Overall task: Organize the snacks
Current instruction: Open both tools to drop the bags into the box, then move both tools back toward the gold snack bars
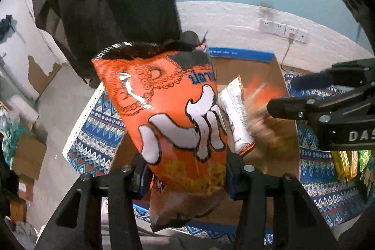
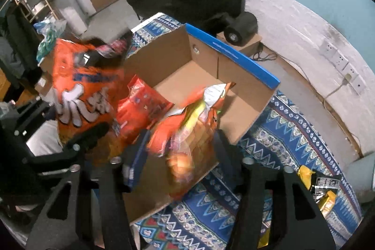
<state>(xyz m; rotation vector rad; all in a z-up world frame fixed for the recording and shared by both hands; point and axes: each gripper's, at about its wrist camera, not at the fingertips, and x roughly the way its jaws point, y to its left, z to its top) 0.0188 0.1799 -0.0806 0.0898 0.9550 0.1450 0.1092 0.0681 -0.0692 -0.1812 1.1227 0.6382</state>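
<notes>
A large orange snack bag (image 1: 178,118) with white lettering hangs upright between the pads of the left tongs (image 1: 185,177), above the near-left part of an open cardboard box (image 2: 204,57) with a blue rim. The pads sit at the bag's lower sides, but whether they press it or have let go cannot be told. A smaller orange and yellow snack packet (image 2: 194,123), blurred, is between the fingers of the right tongs (image 2: 182,151), which stand wide and do not seem to clamp it; it appears to be dropping into the box. A red packet (image 2: 143,107) lies inside the box near its left wall. The box rests on a counter covered by a blue patterned cloth (image 2: 281,132), and yellow packets (image 2: 325,198) wait on the cloth towards its right edge.

Judged from this, the step in hand is loading snacks into the box. The next move likely calls for freeing both bags fully, lifting the tongs clear of the box walls, and reaching for the yellow packets.
</notes>
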